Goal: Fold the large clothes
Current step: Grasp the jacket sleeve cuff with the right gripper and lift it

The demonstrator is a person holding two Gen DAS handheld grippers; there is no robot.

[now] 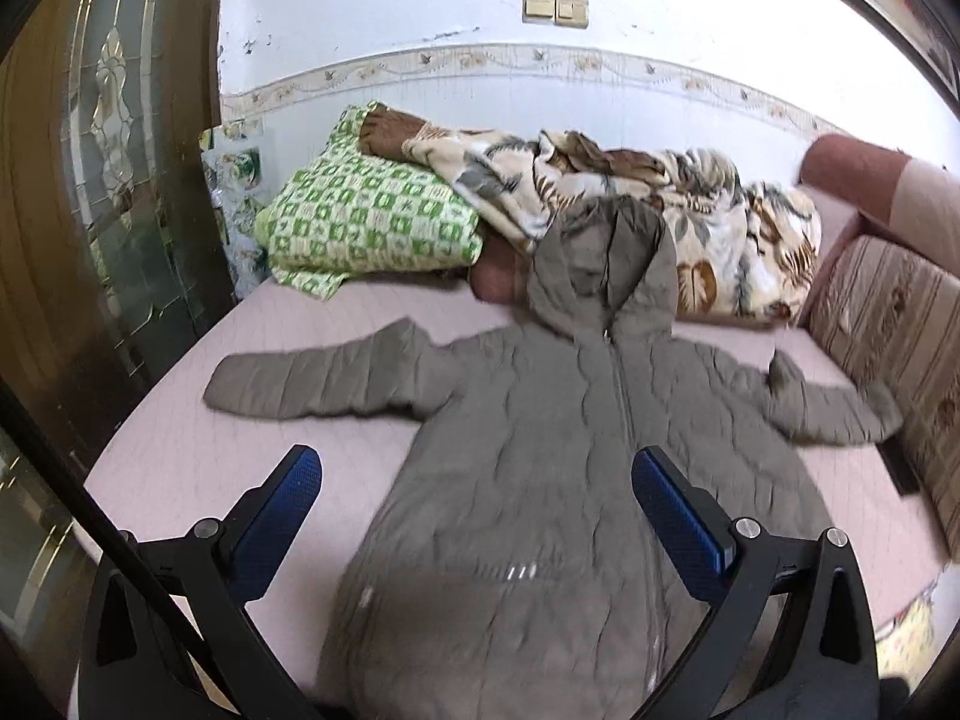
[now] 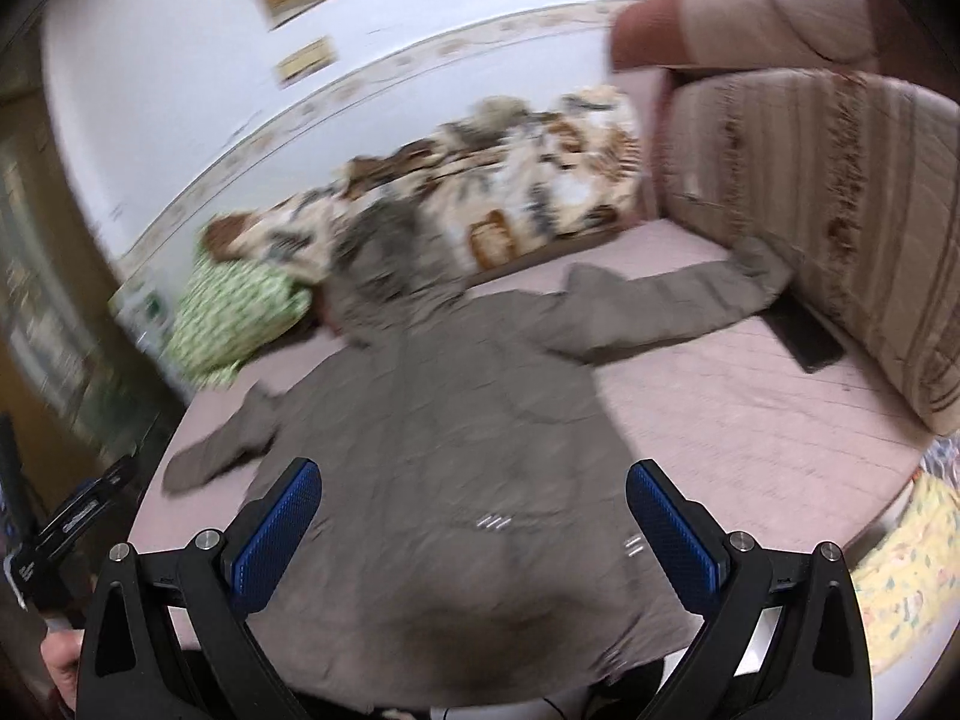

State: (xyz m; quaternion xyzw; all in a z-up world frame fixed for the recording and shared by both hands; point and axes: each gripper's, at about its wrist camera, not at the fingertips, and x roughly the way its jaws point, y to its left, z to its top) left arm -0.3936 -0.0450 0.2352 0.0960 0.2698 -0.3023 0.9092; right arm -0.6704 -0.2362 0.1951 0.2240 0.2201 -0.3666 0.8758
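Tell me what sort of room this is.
Probably a bedroom or a living room used for sleeping, in a home. A pink mattress carries a spread grey hooded jacket, with a leaf-print blanket and a green checked pillow bunched against a tiled wall.

Both black grippers, left gripper (image 1: 477, 483) and right gripper (image 2: 474, 495), carry blue textured pads.

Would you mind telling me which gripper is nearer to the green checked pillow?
Left, judging by views. The left gripper hovers over the jacket's hem toward the green checked pillow; the right gripper hovers farther toward the sofa back.
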